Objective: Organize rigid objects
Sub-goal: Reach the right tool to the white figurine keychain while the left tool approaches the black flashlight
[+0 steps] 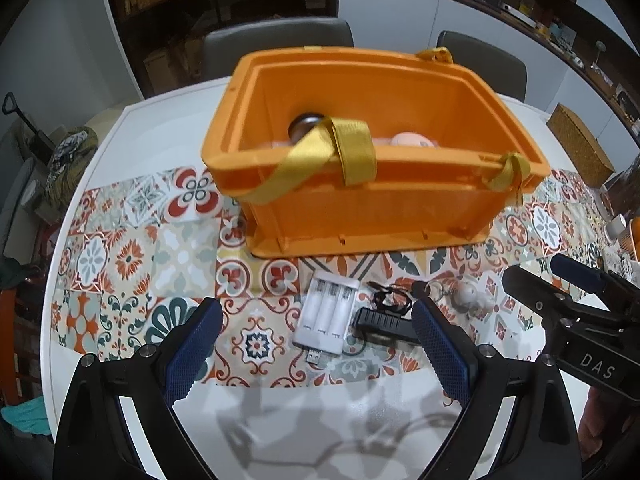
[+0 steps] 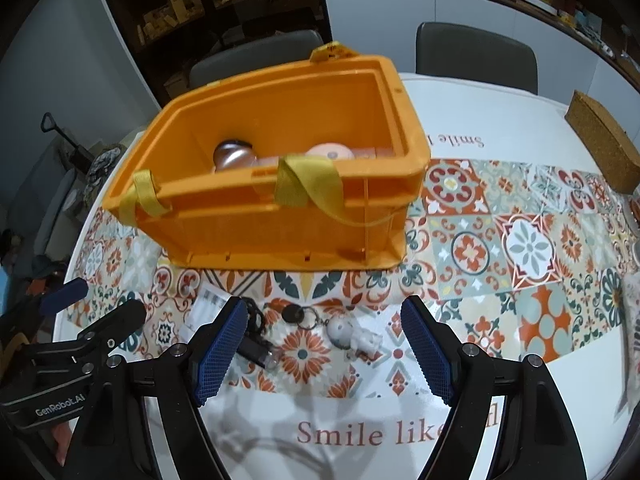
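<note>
The crate (image 1: 372, 200) is showing bright orange all over, with mustard-yellow straps (image 1: 352, 148) draping over its near rim. The surface (image 1: 152, 128) is showing white at its edges, and a runner (image 1: 132, 256) across it is displaying patchwork tiles in orange, red, teal and cream. Near the crate, a battery charger (image 1: 326, 312) is looking plain white, a small device (image 1: 380, 322) beside it black, and a figurine keychain (image 2: 354, 338) pale grey-white. Both tools are wearing textured blue pads (image 1: 198, 352) on black frames

Bin (image 1: 360, 208) contents half-hidden by rim.
</note>
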Demonstrator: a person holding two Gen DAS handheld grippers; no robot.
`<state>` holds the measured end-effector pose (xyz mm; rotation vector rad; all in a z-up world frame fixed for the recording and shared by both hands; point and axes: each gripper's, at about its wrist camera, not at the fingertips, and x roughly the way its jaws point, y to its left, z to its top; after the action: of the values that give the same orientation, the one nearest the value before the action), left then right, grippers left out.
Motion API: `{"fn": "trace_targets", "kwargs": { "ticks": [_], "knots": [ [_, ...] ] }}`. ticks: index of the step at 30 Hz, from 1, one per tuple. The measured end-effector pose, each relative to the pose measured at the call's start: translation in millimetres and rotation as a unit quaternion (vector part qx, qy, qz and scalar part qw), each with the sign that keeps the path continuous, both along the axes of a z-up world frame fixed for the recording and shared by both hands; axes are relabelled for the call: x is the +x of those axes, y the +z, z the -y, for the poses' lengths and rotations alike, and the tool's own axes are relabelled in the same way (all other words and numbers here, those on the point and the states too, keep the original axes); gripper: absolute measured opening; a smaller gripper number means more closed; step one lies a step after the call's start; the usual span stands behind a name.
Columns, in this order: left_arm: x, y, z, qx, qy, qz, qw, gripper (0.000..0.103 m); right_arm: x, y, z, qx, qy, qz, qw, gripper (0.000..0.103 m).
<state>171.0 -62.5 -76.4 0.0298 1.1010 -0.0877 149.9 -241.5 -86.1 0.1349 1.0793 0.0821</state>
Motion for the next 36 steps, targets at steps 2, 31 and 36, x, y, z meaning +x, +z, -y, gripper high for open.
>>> {"fn": "trace_targets", "kwargs": {
  "ticks": [2, 31, 36],
  "knots": [
    [0.4, -4.5, 1.8, -0.001, 0.000, -0.007, 1.0000, 0.097, 0.3, -5.5, 0.8, 0.004, 0.001, -0.007, 1.000, 0.079],
    [14.8, -68.9, 30.6, 0.040, -0.027, -0.079, 0.9957, 0.097, 15.0, -80.8, 4.6, -0.016, 0.013, -0.090, 0.996, 0.071],
    [17.4, -77.9, 34.1, 0.046, -0.028, -0.087, 0.9947, 0.097, 17.8, -91.9, 0.5, -0.025, 0.021, -0.095, 0.995, 0.067]
  ]
}}
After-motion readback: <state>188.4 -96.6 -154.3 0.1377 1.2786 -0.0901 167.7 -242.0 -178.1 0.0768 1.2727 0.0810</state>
